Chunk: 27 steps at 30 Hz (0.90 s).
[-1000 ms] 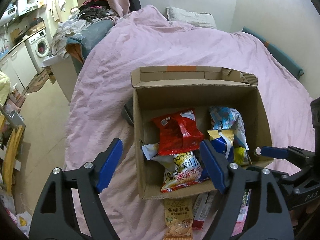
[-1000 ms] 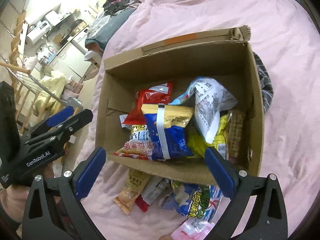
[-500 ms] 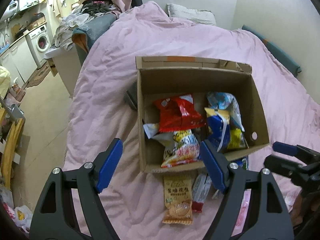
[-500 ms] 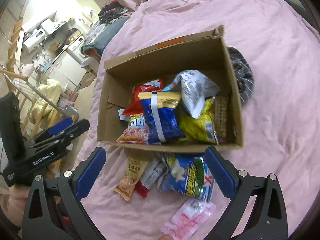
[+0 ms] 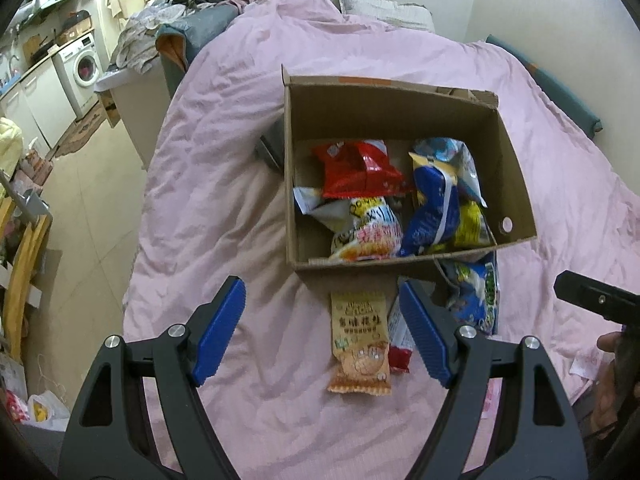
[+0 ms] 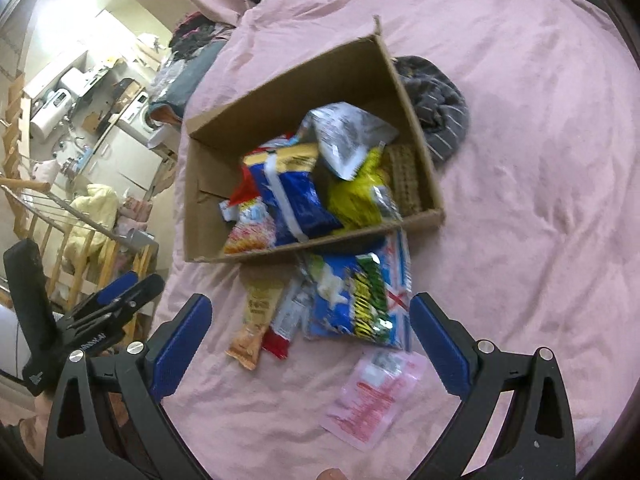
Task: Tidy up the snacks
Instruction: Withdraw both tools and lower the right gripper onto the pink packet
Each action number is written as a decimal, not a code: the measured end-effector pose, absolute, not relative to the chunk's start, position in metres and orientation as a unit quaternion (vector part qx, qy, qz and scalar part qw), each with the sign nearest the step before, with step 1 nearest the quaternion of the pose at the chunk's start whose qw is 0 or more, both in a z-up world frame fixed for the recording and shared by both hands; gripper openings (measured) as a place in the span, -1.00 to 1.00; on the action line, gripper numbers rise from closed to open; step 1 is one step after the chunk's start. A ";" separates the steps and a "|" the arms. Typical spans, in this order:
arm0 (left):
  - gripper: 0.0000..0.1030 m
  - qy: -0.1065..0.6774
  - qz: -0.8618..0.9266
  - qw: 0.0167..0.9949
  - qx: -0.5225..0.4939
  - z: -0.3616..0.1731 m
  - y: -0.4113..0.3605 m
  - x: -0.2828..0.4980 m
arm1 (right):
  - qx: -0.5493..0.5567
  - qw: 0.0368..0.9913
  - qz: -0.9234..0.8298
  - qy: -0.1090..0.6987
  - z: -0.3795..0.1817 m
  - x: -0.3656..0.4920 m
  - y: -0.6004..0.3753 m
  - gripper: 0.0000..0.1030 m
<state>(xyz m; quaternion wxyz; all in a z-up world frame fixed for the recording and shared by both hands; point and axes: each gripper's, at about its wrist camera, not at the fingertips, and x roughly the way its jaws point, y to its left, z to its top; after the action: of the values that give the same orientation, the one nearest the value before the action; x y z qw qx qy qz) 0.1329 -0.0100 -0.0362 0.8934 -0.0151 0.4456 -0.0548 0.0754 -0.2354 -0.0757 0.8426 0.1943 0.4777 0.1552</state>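
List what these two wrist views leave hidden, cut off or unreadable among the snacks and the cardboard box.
- Red-and-white packet: left wrist view, half hidden behind the left gripper finger.
- Blue-green snack bag: its top is tucked under the cardboard box; print blurred in the right wrist view.
- Pink packet: label too blurred to read.
- Box bottom: covered by piled snacks in both views.

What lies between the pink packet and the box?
In the right wrist view, a blue popcorn bag lies between the pink packet and the box, its top tucked under the box's near wall.
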 end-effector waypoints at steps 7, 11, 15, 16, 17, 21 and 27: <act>0.49 0.458 -0.056 0.887 -0.021 -0.045 -0.014 0.131 | 0.200 0.840 0.119 0.491 -0.090 0.062 -0.263 0.96; 0.49 0.469 -0.047 0.882 -0.026 -0.051 -0.014 0.133 | 0.212 0.835 0.096 0.498 -0.096 0.059 -0.276 0.96; 0.49 0.478 -0.043 0.876 -0.039 -0.054 -0.010 0.136 | 0.207 0.815 0.069 0.537 -0.116 0.064 -0.276 0.96; 0.49 0.479 -0.040 0.876 -0.040 -0.055 -0.009 0.136 | 0.214 0.803 0.075 0.551 -0.124 0.067 -0.273 0.96; 0.49 0.481 -0.037 0.875 -0.041 -0.055 -0.007 0.136 | 0.225 0.787 0.086 0.568 -0.133 0.069 -0.269 0.96; 0.49 0.489 -0.028 0.870 -0.056 -0.058 0.002 0.139 | 0.247 0.733 0.098 0.627 -0.169 0.074 -0.244 0.96; 0.49 0.494 -0.019 0.867 -0.062 -0.063 0.014 0.139 | 0.172 0.735 0.021 0.655 -0.201 0.069 -0.209 0.85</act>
<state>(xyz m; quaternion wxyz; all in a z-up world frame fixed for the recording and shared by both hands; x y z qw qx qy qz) 0.1388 0.0136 -0.0627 0.8673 -0.0620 0.4935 -0.0192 0.0694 -0.2090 -0.2014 0.7354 0.1721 0.6551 0.0214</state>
